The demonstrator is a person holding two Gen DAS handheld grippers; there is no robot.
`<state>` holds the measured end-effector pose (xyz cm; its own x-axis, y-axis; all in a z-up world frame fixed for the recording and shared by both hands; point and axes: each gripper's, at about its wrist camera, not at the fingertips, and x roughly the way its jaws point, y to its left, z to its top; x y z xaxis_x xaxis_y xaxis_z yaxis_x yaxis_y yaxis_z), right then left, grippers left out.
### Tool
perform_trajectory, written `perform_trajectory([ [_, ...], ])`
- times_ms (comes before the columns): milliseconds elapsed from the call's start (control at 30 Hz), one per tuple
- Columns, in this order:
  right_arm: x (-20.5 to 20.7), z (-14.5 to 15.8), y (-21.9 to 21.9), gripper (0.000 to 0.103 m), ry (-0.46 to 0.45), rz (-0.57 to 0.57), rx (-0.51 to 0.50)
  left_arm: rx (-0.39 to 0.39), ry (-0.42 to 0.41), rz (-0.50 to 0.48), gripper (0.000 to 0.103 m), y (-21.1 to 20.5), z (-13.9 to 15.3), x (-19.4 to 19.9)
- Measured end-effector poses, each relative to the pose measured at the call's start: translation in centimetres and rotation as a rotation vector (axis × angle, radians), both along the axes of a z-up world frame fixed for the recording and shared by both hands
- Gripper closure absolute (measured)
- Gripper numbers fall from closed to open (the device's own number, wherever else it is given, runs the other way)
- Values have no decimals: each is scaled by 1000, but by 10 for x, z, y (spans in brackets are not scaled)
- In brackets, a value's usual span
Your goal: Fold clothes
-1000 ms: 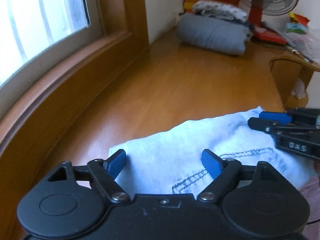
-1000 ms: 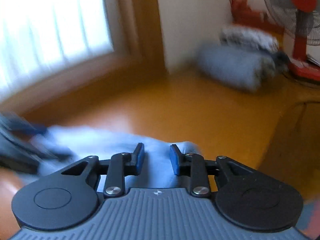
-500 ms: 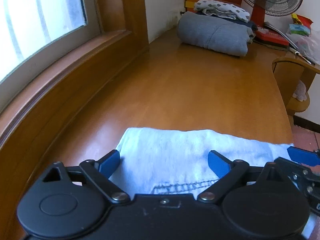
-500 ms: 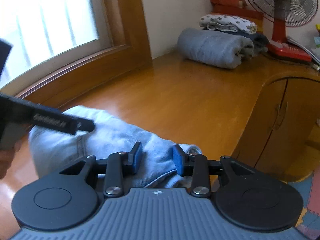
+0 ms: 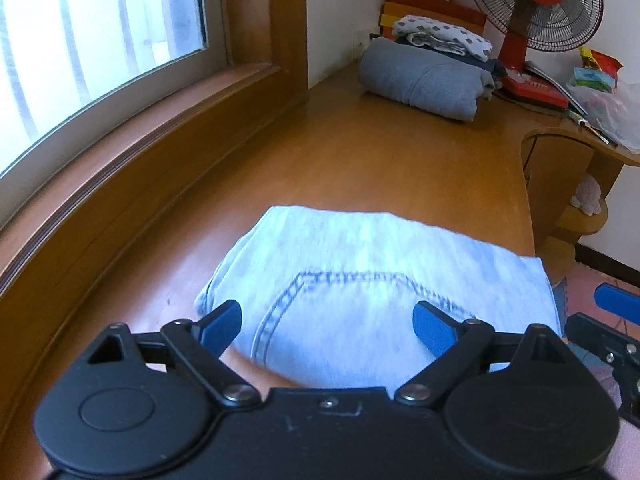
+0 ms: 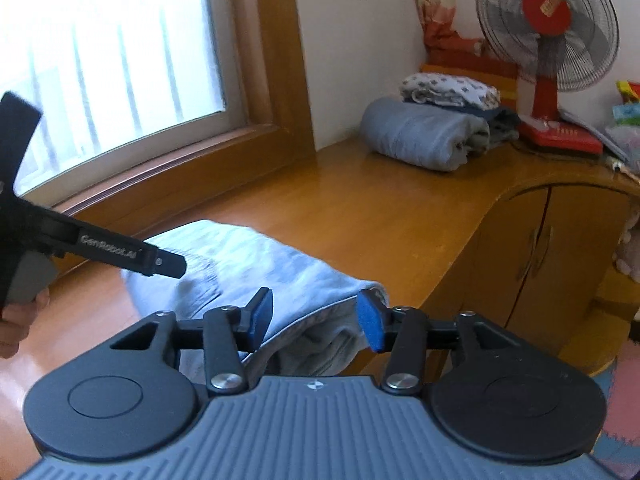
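On the near worktop (image 5: 400, 160) lie folded light-blue jeans (image 5: 372, 280). Over them hang the left hand-held gripper (image 5: 328, 322), jaws spread wide, and the right hand-held gripper (image 6: 314, 318), parted, neither clasping cloth.

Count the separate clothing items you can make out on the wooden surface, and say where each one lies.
4 at least: light blue jeans nearest the grippers; grey rolled garment at the far end near the wall; white patterned garment atop it; a dark garment beside the fan. Others may be hidden.
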<state>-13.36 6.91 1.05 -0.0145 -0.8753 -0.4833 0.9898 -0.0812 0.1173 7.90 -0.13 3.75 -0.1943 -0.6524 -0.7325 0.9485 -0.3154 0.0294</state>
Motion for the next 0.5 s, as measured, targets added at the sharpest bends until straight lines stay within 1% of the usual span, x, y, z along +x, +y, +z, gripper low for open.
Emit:
perform_trajectory([
  [67,6,3,4,44,23,38,-17,-3,-9,18,11,7,1,2],
  [100,8,4,5,37,35,61,-28,-2,-14,29,11,11,1,4],
  [133,11,6,6,36,47,83,-38,0,-17,38,11,14,1,6],
  [233,6,2,-11,36,46,194,-50,13,-21,82,11,21,-5,16],
  [300,2,0,-23,36,45,269,-57,35,17,130,11,26,-11,26],
  [433,-5,-4,-46,36,44,417,-72,42,149,231,11,28,-13,36],
  [467,-7,-5,-51,36,43,455,-76,43,162,253,11,25,-13,34],
  [500,-11,-13,-63,35,55,498,-41,43,165,278,11,18,-13,28],
])
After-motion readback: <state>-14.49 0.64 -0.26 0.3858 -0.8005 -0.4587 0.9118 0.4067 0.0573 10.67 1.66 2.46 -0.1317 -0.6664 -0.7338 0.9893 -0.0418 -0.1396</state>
